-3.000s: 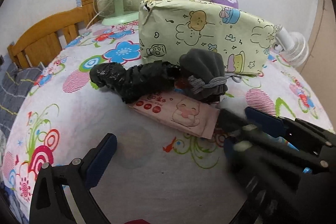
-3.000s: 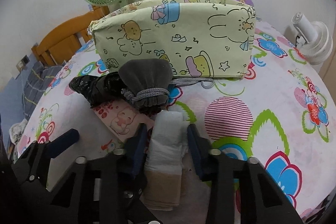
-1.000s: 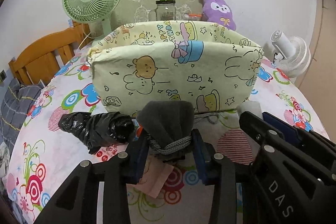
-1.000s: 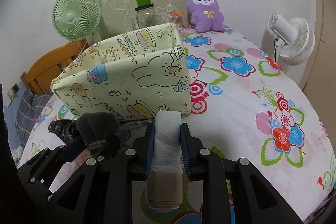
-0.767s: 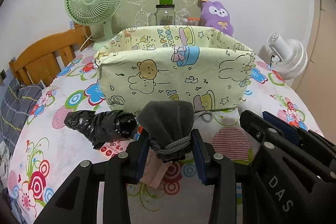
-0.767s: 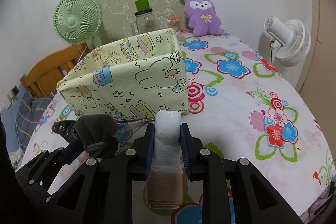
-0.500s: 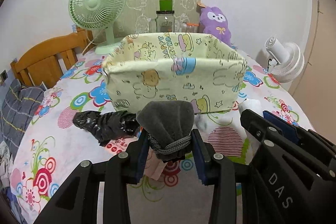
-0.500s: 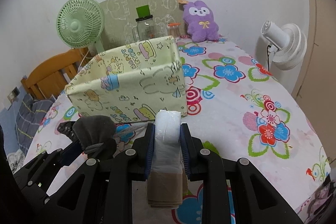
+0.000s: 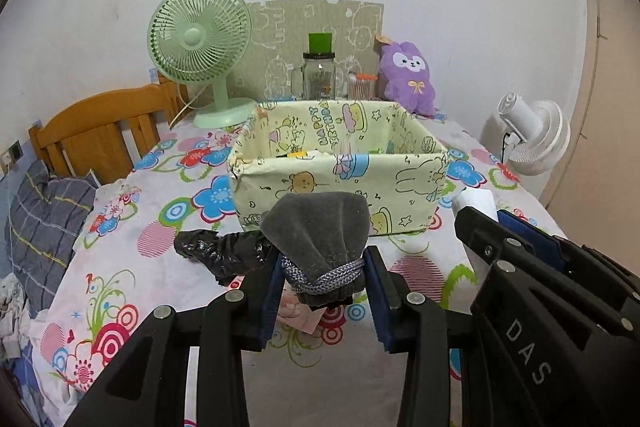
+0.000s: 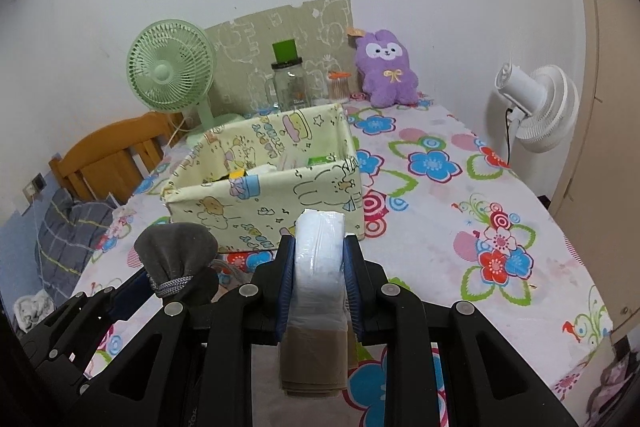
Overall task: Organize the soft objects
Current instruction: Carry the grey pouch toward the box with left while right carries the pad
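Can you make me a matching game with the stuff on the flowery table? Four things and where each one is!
Things:
1. grey drawstring pouch
2. white wrapped pack
3. black plastic bag
4. purple plush toy

Places:
A. lying on the tablecloth in front of the box
B. sitting at the back by the wall
C. pinched in the right gripper
D. pinched in the left gripper

Pairs: 1-D, 2-C, 3-A, 4-B
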{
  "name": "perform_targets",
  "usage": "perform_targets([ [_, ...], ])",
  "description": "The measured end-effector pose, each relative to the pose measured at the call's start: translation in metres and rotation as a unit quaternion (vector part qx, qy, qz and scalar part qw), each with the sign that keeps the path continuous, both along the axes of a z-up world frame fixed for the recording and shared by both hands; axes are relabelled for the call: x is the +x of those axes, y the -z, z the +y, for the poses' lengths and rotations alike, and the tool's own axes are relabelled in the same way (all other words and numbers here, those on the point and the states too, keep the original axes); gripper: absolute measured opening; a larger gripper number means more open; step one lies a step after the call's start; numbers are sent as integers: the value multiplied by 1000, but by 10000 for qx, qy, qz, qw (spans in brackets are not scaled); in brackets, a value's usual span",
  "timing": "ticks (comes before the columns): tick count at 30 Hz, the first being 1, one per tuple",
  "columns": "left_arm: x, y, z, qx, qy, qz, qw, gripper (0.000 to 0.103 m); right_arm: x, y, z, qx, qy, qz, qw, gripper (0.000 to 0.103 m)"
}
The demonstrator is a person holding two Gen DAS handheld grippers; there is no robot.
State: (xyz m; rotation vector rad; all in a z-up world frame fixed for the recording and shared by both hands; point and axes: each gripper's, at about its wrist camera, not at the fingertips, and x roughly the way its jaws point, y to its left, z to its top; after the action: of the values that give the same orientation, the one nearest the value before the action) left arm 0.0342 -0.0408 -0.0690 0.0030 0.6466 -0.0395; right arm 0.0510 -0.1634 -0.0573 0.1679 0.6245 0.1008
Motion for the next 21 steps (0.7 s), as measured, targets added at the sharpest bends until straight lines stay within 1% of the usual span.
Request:
perform_targets([
  [7,-6,-14,2,5,-11,-145,9999,39,-8,-15,1,-1,-26,-135,9999,27],
  [21,-7,-45,2,27,0,-422,9991,39,-8,-47,1,2,-48,-391,9992,27],
])
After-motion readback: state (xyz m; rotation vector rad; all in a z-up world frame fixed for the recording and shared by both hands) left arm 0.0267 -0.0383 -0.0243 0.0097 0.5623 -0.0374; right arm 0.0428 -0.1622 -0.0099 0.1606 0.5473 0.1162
